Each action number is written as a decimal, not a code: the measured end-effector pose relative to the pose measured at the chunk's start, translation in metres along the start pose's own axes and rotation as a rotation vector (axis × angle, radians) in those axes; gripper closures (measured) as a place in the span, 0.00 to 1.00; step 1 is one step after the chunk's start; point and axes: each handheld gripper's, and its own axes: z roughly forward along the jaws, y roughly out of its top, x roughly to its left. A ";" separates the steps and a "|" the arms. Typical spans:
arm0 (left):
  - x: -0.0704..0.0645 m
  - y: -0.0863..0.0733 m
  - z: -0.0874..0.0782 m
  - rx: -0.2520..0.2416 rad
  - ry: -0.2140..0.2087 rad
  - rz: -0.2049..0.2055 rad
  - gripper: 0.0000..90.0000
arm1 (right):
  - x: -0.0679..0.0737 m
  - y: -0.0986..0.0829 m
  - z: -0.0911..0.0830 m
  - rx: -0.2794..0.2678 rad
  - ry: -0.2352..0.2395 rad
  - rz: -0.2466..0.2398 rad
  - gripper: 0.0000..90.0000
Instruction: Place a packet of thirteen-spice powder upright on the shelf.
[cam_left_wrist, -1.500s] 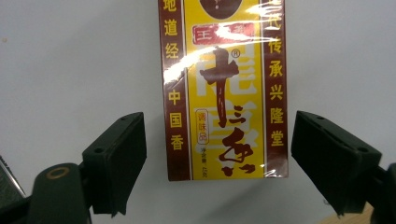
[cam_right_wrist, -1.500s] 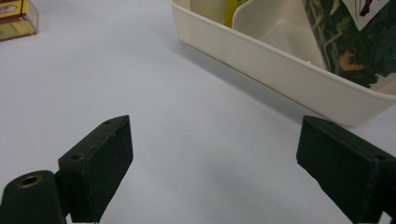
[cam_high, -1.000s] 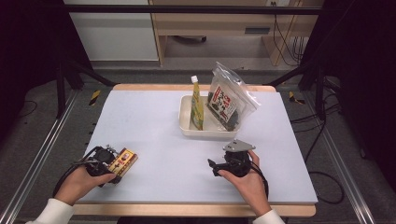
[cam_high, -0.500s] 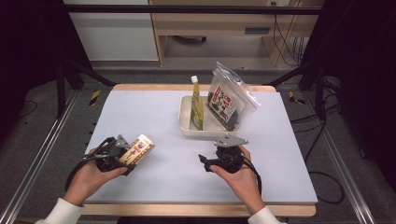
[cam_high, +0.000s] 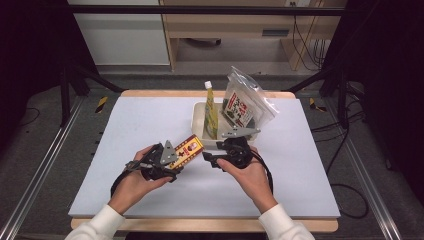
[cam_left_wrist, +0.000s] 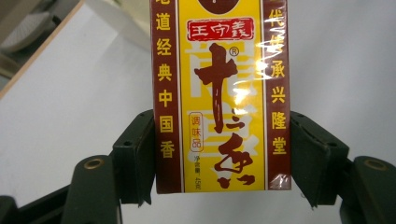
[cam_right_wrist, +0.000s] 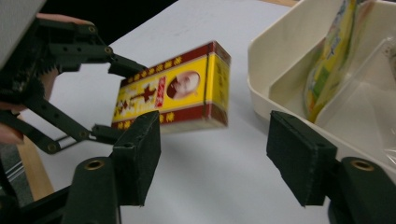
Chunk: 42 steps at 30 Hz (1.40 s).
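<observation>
left gripper (cam_high: 172, 161): jaws pinch spice box (cam_left_wrist: 219, 93) by long sides | box: likely light, stiff, film-slick | right gripper (cam_right_wrist: 224, 154): jaws spread, empty

on the yellow and dark red box (cam_left_wrist: 219, 93), held between the jaws of the left gripper (cam_left_wrist: 222, 158): red badge "王守義", big dark red "十三香" with an "®" beside, left band "道经典中国香", right band "代传承兴隆堂", small frame "调味品". tiny print below too small to read. print on the clear bag (cam_high: 243, 104) and the yellow tube (cam_high: 210, 111) in the tray not readable.
</observation>
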 end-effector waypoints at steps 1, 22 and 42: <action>-0.002 0.000 0.000 -0.010 0.001 0.006 0.35 | 0.000 0.002 0.000 0.002 0.011 -0.002 0.41; -0.019 0.008 -0.020 -0.194 -0.028 0.031 0.35 | -0.001 0.016 0.004 0.030 0.156 0.079 0.53; -0.014 0.010 -0.001 -0.181 -0.028 0.001 0.30 | 0.015 0.035 -0.007 0.038 0.086 0.160 0.76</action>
